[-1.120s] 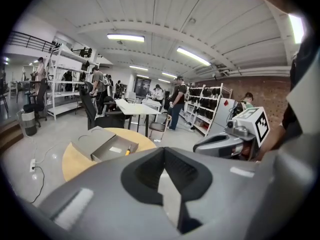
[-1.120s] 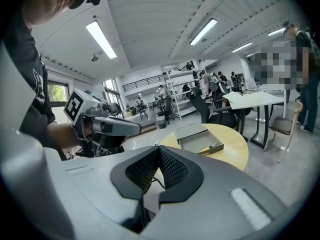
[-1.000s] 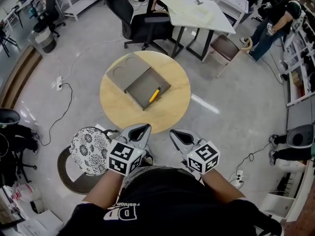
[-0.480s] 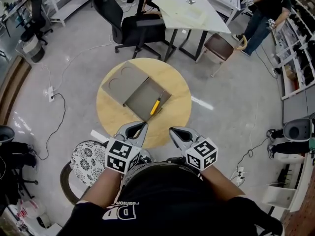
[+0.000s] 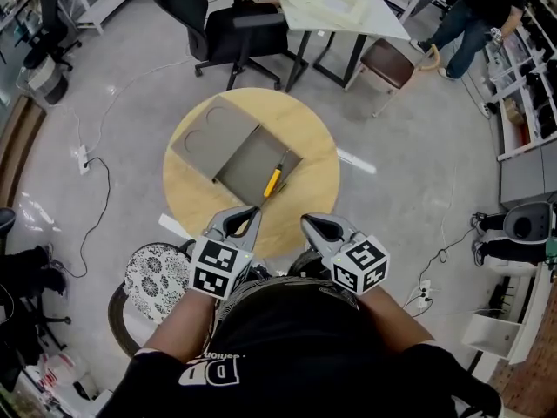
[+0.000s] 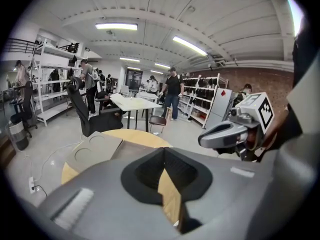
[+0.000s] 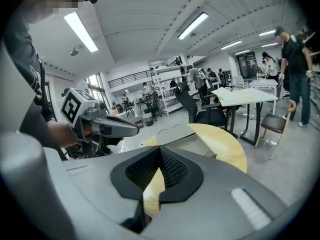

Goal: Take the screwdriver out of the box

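Observation:
A yellow-handled screwdriver (image 5: 274, 181) lies in the open grey box (image 5: 252, 157), whose lid (image 5: 213, 129) is folded out to the left, on a round wooden table (image 5: 309, 177). My left gripper (image 5: 250, 213) hangs over the table's near edge, just short of the box, shut and empty. My right gripper (image 5: 306, 222) is beside it at the near edge, also shut and empty. In the left gripper view the shut left gripper (image 6: 163, 153) points at the lid (image 6: 92, 149) and the right gripper (image 6: 205, 140) shows at the right. In the right gripper view the right gripper (image 7: 160, 151) faces the table (image 7: 225, 144).
Behind the table stand a black office chair (image 5: 231, 29), a white table (image 5: 348, 7) and a brown chair (image 5: 392, 64). A patterned round stool (image 5: 157, 273) sits at my lower left. A cable (image 5: 96, 172) runs over the floor at left. A person (image 5: 474, 7) stands at the far right.
Both grippers have moved forward toward the table and now reach over its near edge, close to the box. The box and screwdriver have not moved.

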Tool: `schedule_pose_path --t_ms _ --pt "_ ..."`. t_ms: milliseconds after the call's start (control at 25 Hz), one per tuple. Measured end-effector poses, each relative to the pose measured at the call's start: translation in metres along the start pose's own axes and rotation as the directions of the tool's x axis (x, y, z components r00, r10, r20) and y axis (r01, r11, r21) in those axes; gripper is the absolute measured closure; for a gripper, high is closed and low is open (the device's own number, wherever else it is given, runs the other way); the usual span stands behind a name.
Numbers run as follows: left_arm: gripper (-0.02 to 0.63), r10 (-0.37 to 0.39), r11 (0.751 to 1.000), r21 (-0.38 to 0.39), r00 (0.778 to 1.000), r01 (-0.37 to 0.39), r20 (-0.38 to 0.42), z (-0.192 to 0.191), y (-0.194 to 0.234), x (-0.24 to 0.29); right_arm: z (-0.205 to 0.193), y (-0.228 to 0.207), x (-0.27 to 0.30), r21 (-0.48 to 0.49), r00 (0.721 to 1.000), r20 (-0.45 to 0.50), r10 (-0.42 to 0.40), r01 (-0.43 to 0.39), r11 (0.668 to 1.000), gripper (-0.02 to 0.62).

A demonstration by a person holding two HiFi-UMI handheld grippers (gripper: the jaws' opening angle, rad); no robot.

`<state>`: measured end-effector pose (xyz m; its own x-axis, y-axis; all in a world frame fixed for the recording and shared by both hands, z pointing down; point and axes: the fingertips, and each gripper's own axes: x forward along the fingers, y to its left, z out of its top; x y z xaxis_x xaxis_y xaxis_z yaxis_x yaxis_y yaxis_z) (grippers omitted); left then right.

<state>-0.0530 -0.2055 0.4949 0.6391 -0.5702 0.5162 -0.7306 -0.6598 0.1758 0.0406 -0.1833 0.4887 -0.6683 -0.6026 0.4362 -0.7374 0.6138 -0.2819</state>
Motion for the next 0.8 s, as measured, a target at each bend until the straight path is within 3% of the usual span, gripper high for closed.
schedule_pose_path --t_ms 480,800 --pt "0.549 0.117 0.993 0.009 0.988 -0.116 -0.103 0.005 0.021 0.071 0.011 -0.054 0.016 -0.017 0.994 -0.071 0.081 -0.082 0.996 0.597" --pt "0.548 0.168 0.985 0.000 0.963 -0.171 -0.211 -0.019 0.048 0.133 0.002 -0.090 0.022 0.017 0.985 -0.118 0.128 -0.127 0.992 0.597"
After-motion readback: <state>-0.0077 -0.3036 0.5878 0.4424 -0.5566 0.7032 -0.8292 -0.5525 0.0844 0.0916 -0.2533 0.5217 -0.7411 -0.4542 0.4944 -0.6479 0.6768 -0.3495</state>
